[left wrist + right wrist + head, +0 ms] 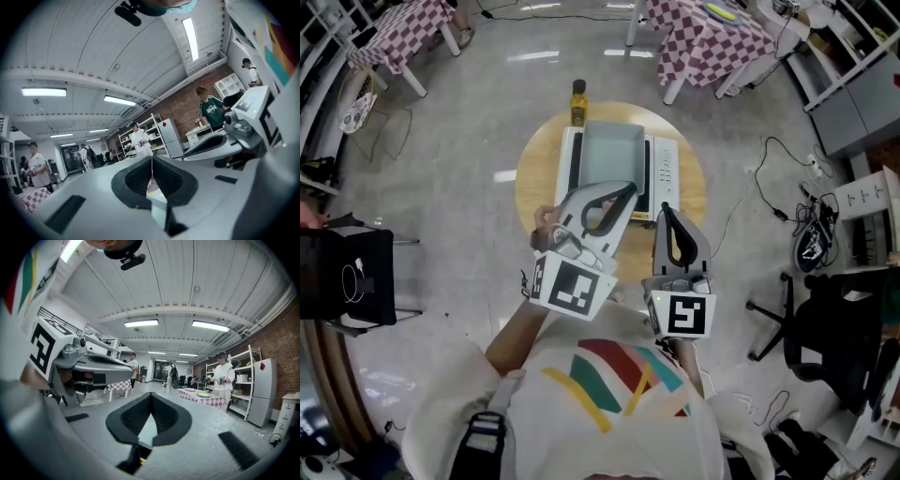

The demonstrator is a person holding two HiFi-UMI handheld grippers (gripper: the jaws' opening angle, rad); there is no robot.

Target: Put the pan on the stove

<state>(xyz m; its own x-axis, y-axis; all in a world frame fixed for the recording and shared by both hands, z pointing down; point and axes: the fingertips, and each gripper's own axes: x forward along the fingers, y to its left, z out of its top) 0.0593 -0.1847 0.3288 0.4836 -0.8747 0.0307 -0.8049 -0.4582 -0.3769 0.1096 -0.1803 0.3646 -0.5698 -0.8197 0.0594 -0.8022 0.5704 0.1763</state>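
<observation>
we see both grippers held level over the near edge of the round wooden table (534, 178), side by side and close to each other. left gripper (629, 192): jaws shut tight, tips meeting, nothing btwn them; it's rolled over at a slant, so its marker cube (572, 286) sits tilted. right gripper (664, 212): jaws also closed tip to tip, empty, marker cube (684, 315) facing up square. neither one touches anything on the table.

the pan (614, 155) (we take the pale grey-green rectangular tray for it, tho we can't be fully sure) lies flat on the white stove (667, 169) in the middle of the table, w/ the stove's control strip showing along its right side. left gripper's tips hang over the pan's near edge; right gripper's tips are just beside the stove's near right corner. a yellowish bottle (578, 101) w/ a dark cap stands at the table's far edge, right behind the stove.
</observation>
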